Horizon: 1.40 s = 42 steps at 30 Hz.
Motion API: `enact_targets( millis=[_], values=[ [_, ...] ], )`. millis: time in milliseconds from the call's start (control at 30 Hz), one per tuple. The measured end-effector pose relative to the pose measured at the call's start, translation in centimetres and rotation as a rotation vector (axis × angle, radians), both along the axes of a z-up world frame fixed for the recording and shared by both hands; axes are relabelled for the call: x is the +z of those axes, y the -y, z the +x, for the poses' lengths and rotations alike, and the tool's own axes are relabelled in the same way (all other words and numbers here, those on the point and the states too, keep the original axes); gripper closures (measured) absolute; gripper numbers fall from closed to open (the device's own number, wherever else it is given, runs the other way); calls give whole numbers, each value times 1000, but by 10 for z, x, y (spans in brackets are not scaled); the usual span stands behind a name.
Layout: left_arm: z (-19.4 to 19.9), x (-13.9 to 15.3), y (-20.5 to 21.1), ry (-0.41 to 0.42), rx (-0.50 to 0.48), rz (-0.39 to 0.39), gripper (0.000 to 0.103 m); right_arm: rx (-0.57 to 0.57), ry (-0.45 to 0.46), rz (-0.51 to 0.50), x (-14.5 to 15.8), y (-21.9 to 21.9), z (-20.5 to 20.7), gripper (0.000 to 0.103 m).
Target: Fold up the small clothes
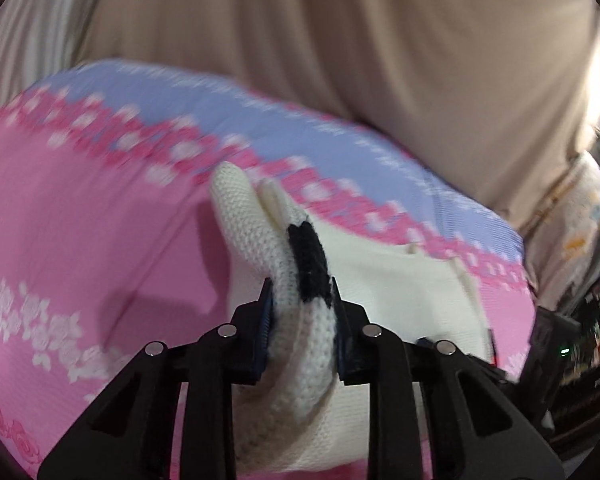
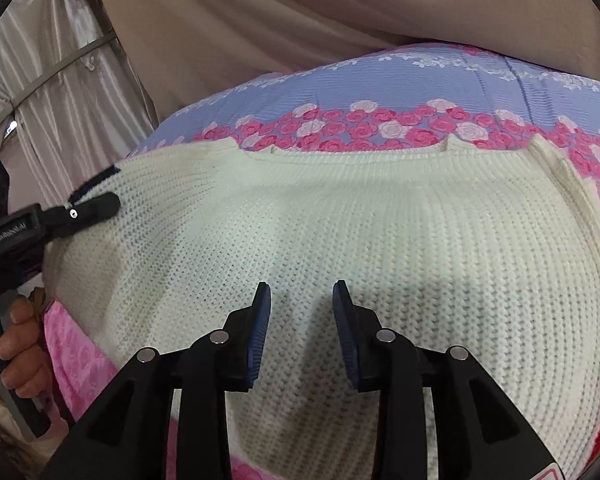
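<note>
Sleeve fold in hand on the cream sweater [image 2: 340, 220], spread on the floral bedspread [image 2: 380, 92].
Its black-banded sleeve [image 1: 296, 280] was pinched by the left gripper [image 1: 300, 312] (left side); the right gripper [image 2: 302, 312] was held parted and empty above the body; carrying inward was judged next.

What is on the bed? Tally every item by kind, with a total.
Cream knit sweater: 1
Floral bedsheet: 1
Handheld tools: 2, left tool and right tool
Total: 4
</note>
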State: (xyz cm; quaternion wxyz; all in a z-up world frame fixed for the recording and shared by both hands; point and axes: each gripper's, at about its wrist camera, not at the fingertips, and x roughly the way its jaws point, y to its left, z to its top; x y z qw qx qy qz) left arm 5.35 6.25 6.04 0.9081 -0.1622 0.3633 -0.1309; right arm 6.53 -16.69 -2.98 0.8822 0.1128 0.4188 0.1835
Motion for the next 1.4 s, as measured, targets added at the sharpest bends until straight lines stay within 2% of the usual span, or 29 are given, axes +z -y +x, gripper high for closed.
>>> enact_targets(
  millis=[133, 233, 333, 400, 533, 600, 667, 733, 867, 900, 1033, 1100, 1200, 1267, 1300, 1333, 1400],
  values=[
    [3, 22, 62, 63, -165, 5, 80, -98, 3, 10, 3, 39, -15, 65],
    [8, 23, 114, 78, -293, 23, 80, -188, -6, 25, 1, 73, -26, 65],
    [11, 7, 161, 45, -393, 60, 80, -278, -24, 60, -2, 109, -39, 65],
    [14, -15, 194, -5, -452, 104, 80, -320, -32, 78, -5, 127, -47, 64],
    [15, -55, 225, -68, -484, 183, 78, -368, -39, 101, -6, 149, -59, 64],
    [7, -51, 226, -44, -483, 191, 69, -364, -36, 120, -5, 154, -62, 64],
    [2, -40, 214, -45, -500, 114, 54, -351, -26, 132, 0, 156, -63, 62],
    [-6, -31, 195, -38, -485, 62, 46, -332, -6, 149, 9, 155, -59, 53],
    [-19, -17, 153, -25, -402, 16, 30, -226, 20, 250, 27, 144, -41, 35],
    [-20, -18, 142, -35, -368, 16, 29, -193, 14, 278, 27, 140, -35, 30],
    [-18, -31, 107, -95, -257, 23, 29, -126, -92, 355, 10, 119, -8, 29],
    [-20, -39, 94, -123, -209, 46, 29, -107, -138, 361, 1, 109, 3, 29],
    [-26, -47, 84, -155, -199, 49, 29, -76, -175, 338, -7, 91, 12, 28],
    [-27, -53, 83, -171, -196, 62, 29, -59, -178, 316, -10, 81, 15, 32],
    [-27, -56, 83, -178, -193, 65, 29, -58, -178, 303, -10, 78, 16, 45],
    [-25, -57, 84, -185, -190, 61, 29, -65, -172, 284, -9, 77, 16, 66],
    [-26, -54, 83, -179, -183, 49, 29, -58, -116, 316, 5, 87, 12, 79]
  ],
)
